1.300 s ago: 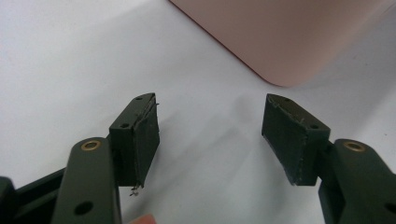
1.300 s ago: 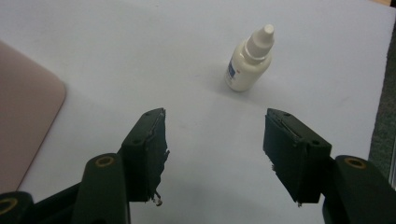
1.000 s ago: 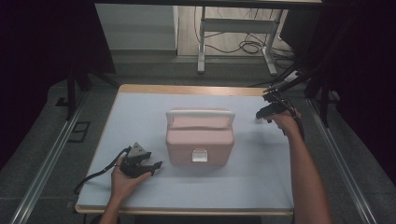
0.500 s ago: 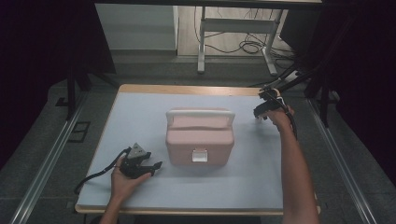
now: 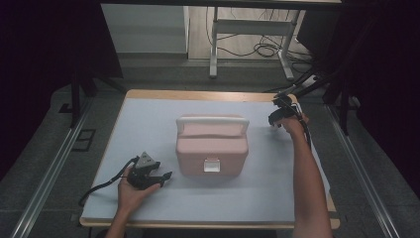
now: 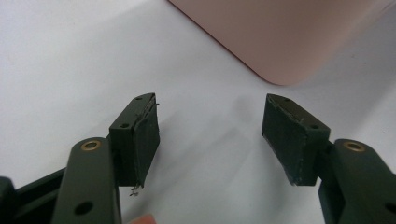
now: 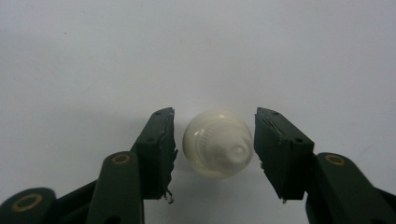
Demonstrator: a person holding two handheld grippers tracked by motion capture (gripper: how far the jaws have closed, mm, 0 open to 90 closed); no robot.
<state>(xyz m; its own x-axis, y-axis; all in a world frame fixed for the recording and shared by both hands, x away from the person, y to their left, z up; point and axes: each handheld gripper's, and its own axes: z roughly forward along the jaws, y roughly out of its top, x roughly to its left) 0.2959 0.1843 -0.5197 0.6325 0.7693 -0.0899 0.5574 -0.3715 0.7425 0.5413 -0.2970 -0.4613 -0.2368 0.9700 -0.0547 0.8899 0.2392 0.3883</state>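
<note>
Against the earlier frames the left gripper (image 5: 159,177) has not shifted; it rests near the table's (image 5: 148,124) front left corner, its jaws spread wide with nothing between them, and the left gripper view shows the rounded lower corner of the pink box (image 6: 285,37) just beyond its fingertips, apart from them. The pink box (image 5: 212,144) has kept its place at the middle of the table, its white handle (image 5: 213,120) across the back of the lid and a pale latch (image 5: 212,165) on the front face; it stands between the two hands. The right gripper (image 5: 274,120) has travelled from the far right corner slightly inward and down toward the surface by the right edge, the forearm (image 5: 307,183) stretched along that edge; its jaws have just been closing, and the right gripper view shows them either side of a small white round object (image 7: 217,143), a ribbed dome lying on the white surface; narrow gaps remain on both sides, so the pads (image 7: 161,149) are not yet pressing it. Nothing lies between this gripper and the object; the box sits well to the left of it.
</note>
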